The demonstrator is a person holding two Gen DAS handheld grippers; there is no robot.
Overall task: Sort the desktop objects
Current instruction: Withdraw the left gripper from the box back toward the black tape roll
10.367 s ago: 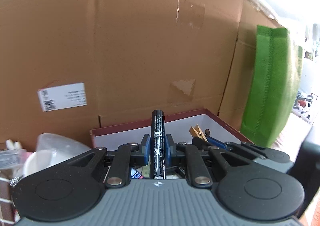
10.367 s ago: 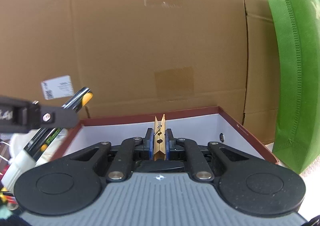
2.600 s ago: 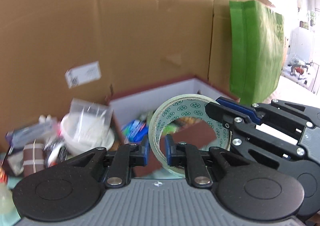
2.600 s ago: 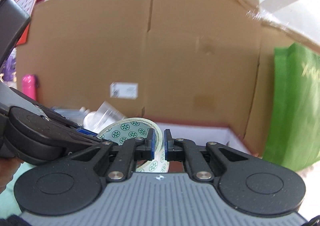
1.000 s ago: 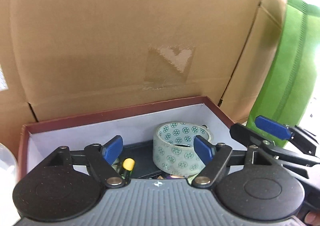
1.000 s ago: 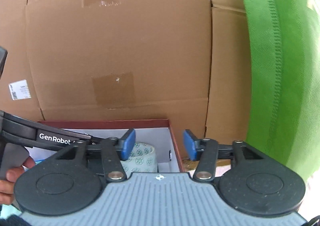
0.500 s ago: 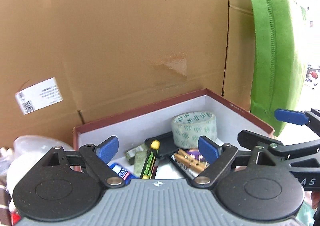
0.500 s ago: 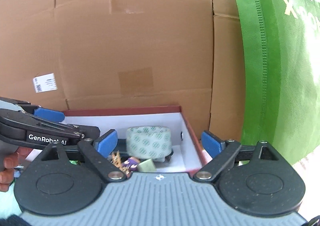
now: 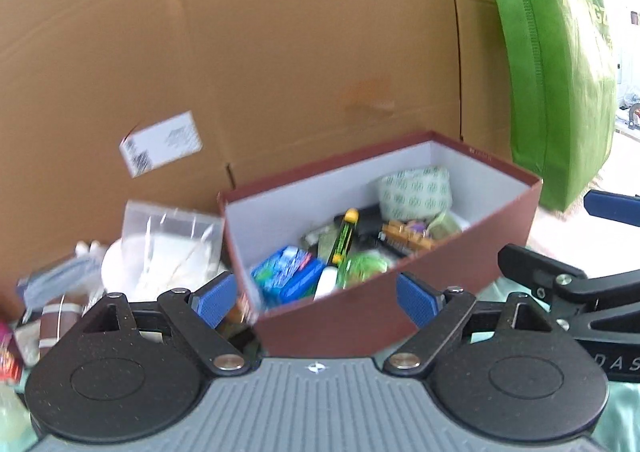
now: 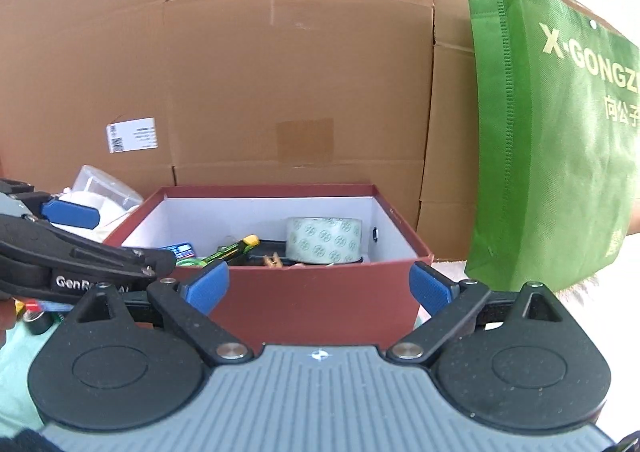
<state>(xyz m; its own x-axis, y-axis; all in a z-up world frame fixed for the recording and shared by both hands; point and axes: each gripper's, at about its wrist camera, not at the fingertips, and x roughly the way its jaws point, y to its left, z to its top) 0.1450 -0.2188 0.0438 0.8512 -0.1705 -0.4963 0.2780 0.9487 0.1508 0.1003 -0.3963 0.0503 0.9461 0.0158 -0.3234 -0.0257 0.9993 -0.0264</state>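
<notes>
Tape roll (image 10: pixel 323 239) now sits in the red box (image 10: pixel 316 304), frame centre; both my tools, left tool (image 9: pixel 320 298) and right tool (image 10: pixel 319 288), have let go, wide, empty, backing off. Next item probably from blurry lower-left clutter.

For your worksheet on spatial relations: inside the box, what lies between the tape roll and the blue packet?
In the left wrist view, a yellow-capped marker lies between the tape roll and the blue packet, in the box.
</notes>
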